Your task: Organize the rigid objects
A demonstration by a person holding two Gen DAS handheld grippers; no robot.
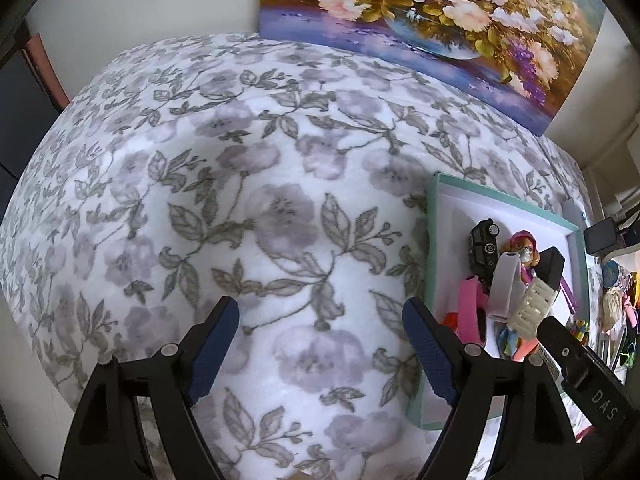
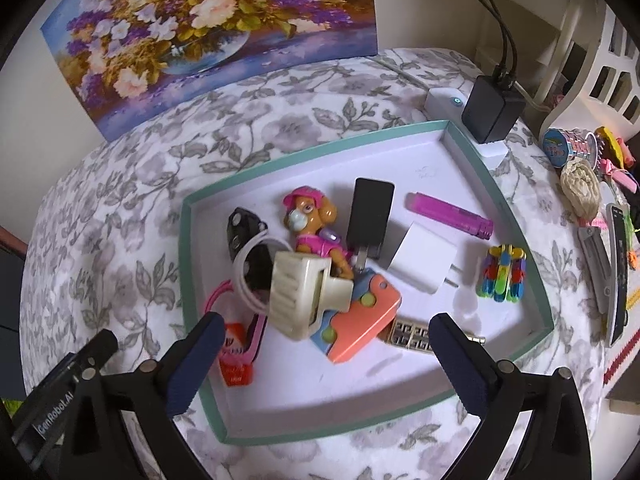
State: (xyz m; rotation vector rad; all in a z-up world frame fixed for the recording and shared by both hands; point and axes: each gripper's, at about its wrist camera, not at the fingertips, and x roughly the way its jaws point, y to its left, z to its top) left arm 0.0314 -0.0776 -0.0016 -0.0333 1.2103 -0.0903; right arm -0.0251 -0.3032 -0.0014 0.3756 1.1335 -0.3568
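The left gripper (image 1: 320,332) hangs over the floral blanket (image 1: 240,184) with its blue-padded fingers (image 1: 218,344) spread well apart and nothing between them; they touch nothing. The right gripper (image 2: 326,354) has its jaws at their widest, the blue pads (image 2: 196,364) standing either side of the near part of the teal-rimmed tray (image 2: 516,216), above it, gripping nothing.

The rigid objects lie in that tray, which rests on the blanket in front of a flower painting (image 2: 208,28). A cream ribbed clip (image 2: 300,292) sits on top of the pile at the tray's near left, leaning on a coral and blue toy (image 2: 360,320). Behind it stand a dog figurine in a pink cap (image 2: 310,220), a black toy car (image 2: 242,228) and a black rectangular block (image 2: 370,212). A white plug adapter (image 2: 424,260) lies at the centre, a magenta lighter (image 2: 448,212) farther back, a multicoloured block toy (image 2: 502,274) to the right, and a gold patterned bar (image 2: 412,336) at the front. A pink strap (image 2: 256,332) and an orange tag (image 2: 236,360) lie at the tray's left wall.

In the left wrist view the other gripper's side reads "DAS" (image 1: 604,404); in the right wrist view a black bar reads "GenRobot.AI" (image 2: 54,412). Print on the orange tag is too small to read.

Outside the tray, a black charger (image 2: 492,108) sits on a white power strip (image 2: 444,104) just beyond the far corner.
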